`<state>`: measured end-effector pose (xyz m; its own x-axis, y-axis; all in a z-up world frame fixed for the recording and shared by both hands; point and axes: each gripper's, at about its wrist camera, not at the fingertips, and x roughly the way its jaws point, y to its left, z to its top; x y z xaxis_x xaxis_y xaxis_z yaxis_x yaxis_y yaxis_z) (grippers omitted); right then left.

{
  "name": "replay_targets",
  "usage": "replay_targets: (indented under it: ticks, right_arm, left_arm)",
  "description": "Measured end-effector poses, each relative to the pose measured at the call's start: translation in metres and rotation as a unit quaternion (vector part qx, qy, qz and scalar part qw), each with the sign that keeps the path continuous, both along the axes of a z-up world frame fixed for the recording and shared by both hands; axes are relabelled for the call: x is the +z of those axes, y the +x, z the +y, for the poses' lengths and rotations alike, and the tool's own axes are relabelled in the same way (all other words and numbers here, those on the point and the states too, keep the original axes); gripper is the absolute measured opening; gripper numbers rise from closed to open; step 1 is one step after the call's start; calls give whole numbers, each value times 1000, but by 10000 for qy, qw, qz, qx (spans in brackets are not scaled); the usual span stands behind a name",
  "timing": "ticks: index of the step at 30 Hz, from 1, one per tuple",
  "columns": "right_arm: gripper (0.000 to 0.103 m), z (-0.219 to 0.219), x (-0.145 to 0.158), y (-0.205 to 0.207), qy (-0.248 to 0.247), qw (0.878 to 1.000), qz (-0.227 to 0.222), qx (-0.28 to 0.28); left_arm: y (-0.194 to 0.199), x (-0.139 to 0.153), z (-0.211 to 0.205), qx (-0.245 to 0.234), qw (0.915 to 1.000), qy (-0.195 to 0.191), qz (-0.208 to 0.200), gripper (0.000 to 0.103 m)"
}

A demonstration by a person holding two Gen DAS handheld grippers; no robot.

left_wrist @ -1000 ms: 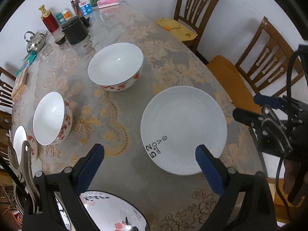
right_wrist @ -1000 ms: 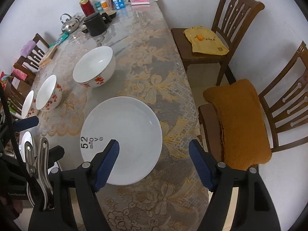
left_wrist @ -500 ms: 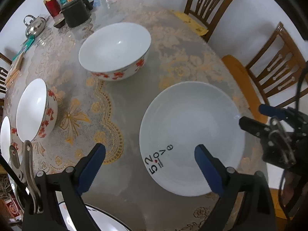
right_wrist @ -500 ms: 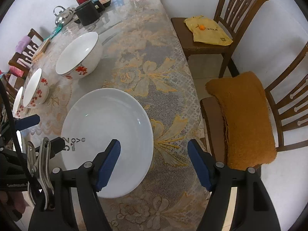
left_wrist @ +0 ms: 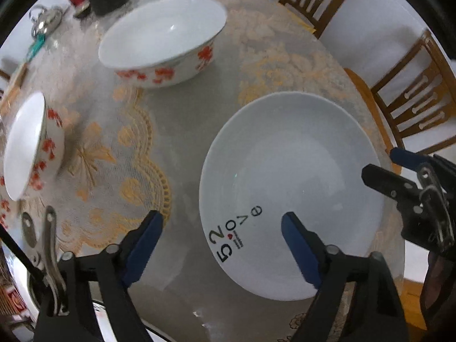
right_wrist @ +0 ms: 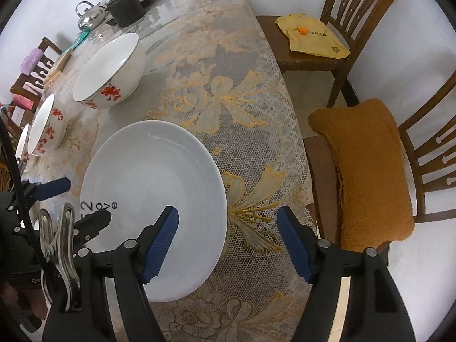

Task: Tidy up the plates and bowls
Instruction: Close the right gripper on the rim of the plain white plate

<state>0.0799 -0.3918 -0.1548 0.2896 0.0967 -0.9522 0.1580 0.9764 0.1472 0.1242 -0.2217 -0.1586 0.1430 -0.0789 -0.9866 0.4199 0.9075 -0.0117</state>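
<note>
The white plate (left_wrist: pixel 290 188) lies flat on the table (right_wrist: pixel 228 91) near its edge, flanked by the left hand-held gripper (left_wrist: pixel 219 236) and right hand-held gripper (right_wrist: pixel 228 239), both spread empty, seemingly for lifting its rim.

A long table by a white wall

The table (right_wrist: pixel 216 65) is covered with a lacy cloth (right_wrist: pixel 256 154). Two brown wooden chairs (right_wrist: pixel 350 20) are placed beside it, one padded with an orange cushion (right_wrist: pixel 367 171).
</note>
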Motion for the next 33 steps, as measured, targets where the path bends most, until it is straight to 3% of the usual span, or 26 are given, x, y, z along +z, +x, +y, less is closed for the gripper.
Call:
replay_targets:
  ticks: [5, 12, 15, 17, 18, 19, 23, 25, 30, 33]
  right_arm:
    - [67, 3, -8, 3, 39, 9999, 91, 79]
    - [59, 2, -22, 8, 97, 9996, 264, 75]
    - [48, 6, -20, 9, 72, 9996, 191, 215]
    - [30, 4, -20, 11, 377, 9988, 187, 251]
    - [27, 3, -21, 12, 509, 9982, 194, 232]
    - [24, 3, -22, 12, 583, 9979, 193, 219]
    - [23, 1, -21, 10, 608, 9978, 203, 174]
    - [22, -2, -22, 10, 672, 9974, 222, 148]
    - [21, -4, -21, 11, 677, 9972, 280, 172]
    - [20, -5, -21, 13, 710, 9969, 311, 154]
  left_arm:
    - [6, -11, 6, 197, 9997, -9, 158, 76]
    - [12, -17, 8, 298, 9986, -249, 370, 72]
    - [15, -17, 9, 363, 9979, -365, 399, 66]
    - [17, -15, 9, 417, 9965, -564, 460, 57]
    - [19, -15, 10, 445, 9958, -625, 500, 53]
    - [20, -14, 10, 480, 9952, -672, 531, 40]
    - [39, -10, 21, 862, 9910, -780, 671, 27]
    - [43, -10, 24, 838, 9909, -826, 660, 26]
    - [32, -2, 22, 567, 9964, -516, 374, 24]
    - [30, 1, 22, 638, 9965, -460, 287, 17]
